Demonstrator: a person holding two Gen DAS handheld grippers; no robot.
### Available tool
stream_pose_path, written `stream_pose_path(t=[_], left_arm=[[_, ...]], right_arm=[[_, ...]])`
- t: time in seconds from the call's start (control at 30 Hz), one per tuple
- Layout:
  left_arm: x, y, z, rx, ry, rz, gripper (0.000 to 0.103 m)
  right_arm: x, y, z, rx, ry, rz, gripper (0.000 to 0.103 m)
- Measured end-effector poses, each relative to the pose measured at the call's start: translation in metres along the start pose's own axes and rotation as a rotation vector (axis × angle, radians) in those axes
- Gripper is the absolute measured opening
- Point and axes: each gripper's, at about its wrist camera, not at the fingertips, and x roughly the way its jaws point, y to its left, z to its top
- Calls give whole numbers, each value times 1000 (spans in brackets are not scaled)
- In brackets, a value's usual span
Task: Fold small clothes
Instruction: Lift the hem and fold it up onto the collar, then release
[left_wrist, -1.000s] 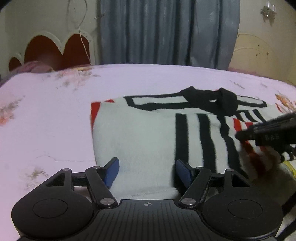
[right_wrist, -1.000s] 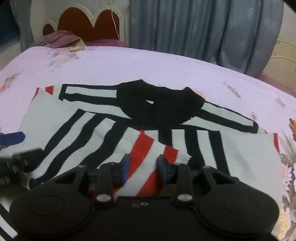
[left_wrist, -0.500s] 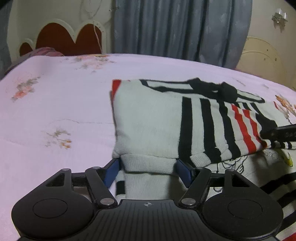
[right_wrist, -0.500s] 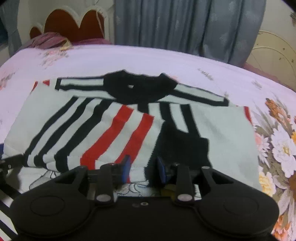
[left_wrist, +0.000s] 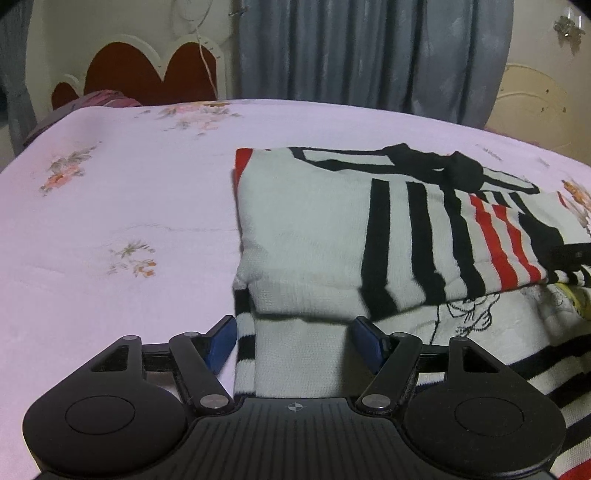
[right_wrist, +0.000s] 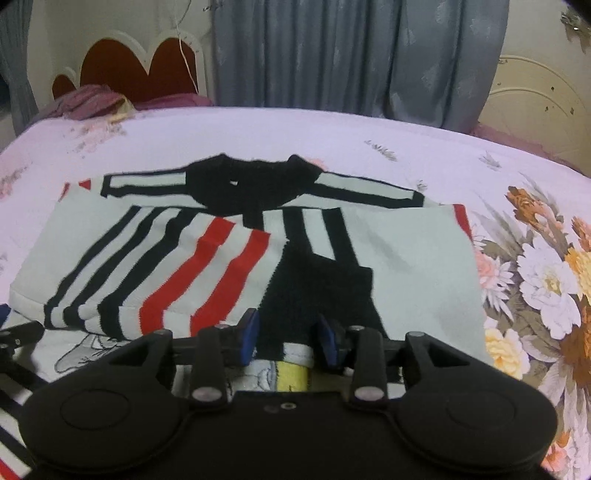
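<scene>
Left wrist view: the left tool (left_wrist: 293, 345) sits lowest in the picture with its blue pads (left_wrist: 221, 341) spread wide. The near edge of the sweater (left_wrist: 314, 229) lies between them, but neither pad presses on the knit. Beyond the tool the sweater lies folded on the bed (left_wrist: 110, 206), a white sleeve with black and red stripes laid across its body, the black collar (left_wrist: 436, 166) at its far edge. A cartoon print (left_wrist: 469, 314) shows on the layer under the fold, to the right of the tool. Past the sweater stand a red scalloped headboard (left_wrist: 147, 77) and a grey curtain (left_wrist: 369, 55).

Right wrist view: the right tool (right_wrist: 286, 338) hangs over the sweater's (right_wrist: 406, 258) near hem, its jaws opening, a black patch of knit and its white edge between the pads without clear pressure. A yellow bit of print (right_wrist: 291, 374) shows just below the tool. Left of the tool the striped sleeve (right_wrist: 166, 266) lies folded over the body. Large flowers (right_wrist: 546, 280) on the bedspread (right_wrist: 258, 129) lie right of the sweater. The collar (right_wrist: 251, 184) sits at the far side.
</scene>
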Motion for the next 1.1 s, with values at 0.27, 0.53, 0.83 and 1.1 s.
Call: stream_pose_path(t=[0.27, 0.53, 0.83, 1.1], left_arm=[[-27, -9, -11, 14, -1, 41, 72], [-70, -19, -44, 36, -16, 80, 82], [-128, -9, -98, -2, -12, 12, 78], [-146, 14, -142, -117, 65, -49, 65]], right_arm=[[-47, -38, -15, 52, -72, 20, 45], [-98, -89, -55, 102, -91, 7, 46], [-136, -119, -130, 177, -36, 59, 48], [-152, -136, -190, 290, 38, 147, 47]])
